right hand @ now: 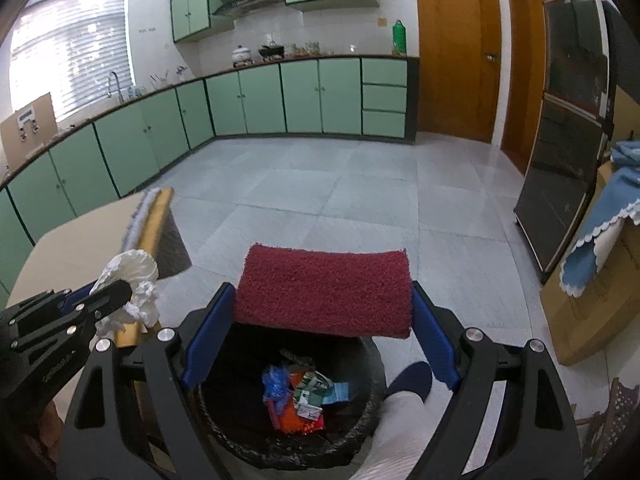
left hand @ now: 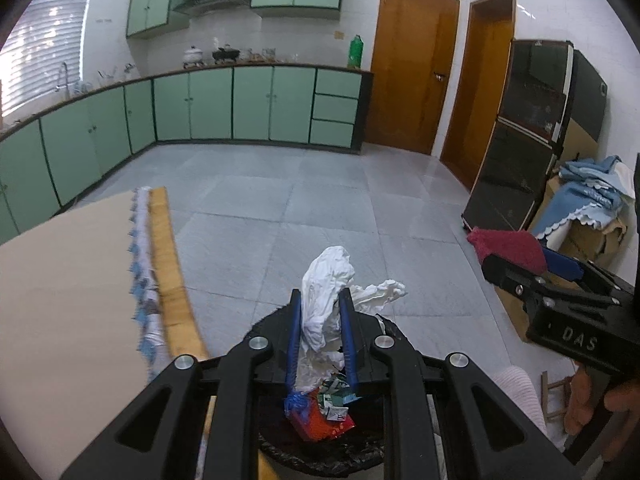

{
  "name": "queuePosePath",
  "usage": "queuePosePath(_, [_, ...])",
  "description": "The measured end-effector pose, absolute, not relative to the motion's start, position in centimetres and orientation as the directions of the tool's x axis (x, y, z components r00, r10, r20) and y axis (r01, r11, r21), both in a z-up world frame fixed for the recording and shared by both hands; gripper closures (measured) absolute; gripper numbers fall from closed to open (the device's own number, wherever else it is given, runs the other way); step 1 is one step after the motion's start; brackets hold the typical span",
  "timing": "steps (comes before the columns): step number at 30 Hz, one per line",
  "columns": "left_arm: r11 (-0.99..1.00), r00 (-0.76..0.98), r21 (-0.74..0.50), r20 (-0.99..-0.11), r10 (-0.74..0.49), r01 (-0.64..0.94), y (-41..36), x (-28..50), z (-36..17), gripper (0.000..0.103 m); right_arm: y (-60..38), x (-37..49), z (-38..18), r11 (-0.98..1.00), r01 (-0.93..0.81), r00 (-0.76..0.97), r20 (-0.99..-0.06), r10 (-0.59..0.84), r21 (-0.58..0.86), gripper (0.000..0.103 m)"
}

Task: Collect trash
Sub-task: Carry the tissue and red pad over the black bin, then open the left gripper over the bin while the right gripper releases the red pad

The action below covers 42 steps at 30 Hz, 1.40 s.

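My left gripper (left hand: 322, 300) is shut on a crumpled white tissue wad (left hand: 326, 280) and holds it above a black-lined trash bin (left hand: 276, 452). It also shows at the left of the right wrist view (right hand: 120, 292) with the wad (right hand: 132, 276). My right gripper (right hand: 324, 296) is shut on a dark red scouring pad (right hand: 324, 290), held flat across its blue fingers (right hand: 208, 332) over the bin (right hand: 360, 420). The pad also shows in the left wrist view (left hand: 508, 248). The bin holds colourful wrappers (right hand: 300, 400) and a blue bag scrap.
A table with a beige top (left hand: 68, 300), lace cloth and wooden edge (left hand: 168, 264) stands left of the bin. Green cabinets (right hand: 260, 100) line the far walls. A black cabinet (left hand: 520, 140) and boxes with blue cloth (left hand: 580, 200) stand at the right. Grey tiled floor (right hand: 320, 200) lies ahead.
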<state>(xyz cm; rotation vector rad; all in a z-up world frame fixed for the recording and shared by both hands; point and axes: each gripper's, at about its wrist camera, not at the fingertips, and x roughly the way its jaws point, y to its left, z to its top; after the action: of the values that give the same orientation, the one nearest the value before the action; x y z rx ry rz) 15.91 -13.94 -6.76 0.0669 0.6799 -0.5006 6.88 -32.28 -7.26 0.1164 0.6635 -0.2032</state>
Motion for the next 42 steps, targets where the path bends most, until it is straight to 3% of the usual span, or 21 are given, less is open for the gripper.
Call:
queuePosePath(21, [0.884,0.581,-0.086,-0.724,-0.373,0.46,-18.0,20.8,-12.7,0.083,-34.6,12.5,-15.8,0.973,0.22,0.667,-0.739,-0.099,0.069,0.021])
queuePosePath(24, [0.883,0.569,-0.096,-0.732,-0.375,0.459,-17.9,21.1,-13.0,0.078,-34.4,13.2,-16.3,0.977,0.203,0.659,-0.748,-0.084,0.069,0.02])
queuePosePath(26, [0.886,0.564,-0.106,-0.735,-0.375,0.451,-17.6,21.4,-13.1,0.067,-34.5,13.6,-16.6,0.978,0.193,0.653,-0.754,-0.072,0.074,0.017])
queuePosePath(36, [0.9,0.594,-0.122,-0.712,-0.373,0.419,-16.1,21.8,-12.1,0.053,-35.0,14.2,-16.4,0.976,0.2,0.654,-0.754,-0.068,0.085,0.009])
queuePosePath(42, [0.909,0.638,-0.115,-0.677,-0.368,0.402,-14.7,21.4,-10.3,0.036,-34.8,13.2,-15.1,0.976,0.199,0.666,-0.743,-0.069,0.087,0.006])
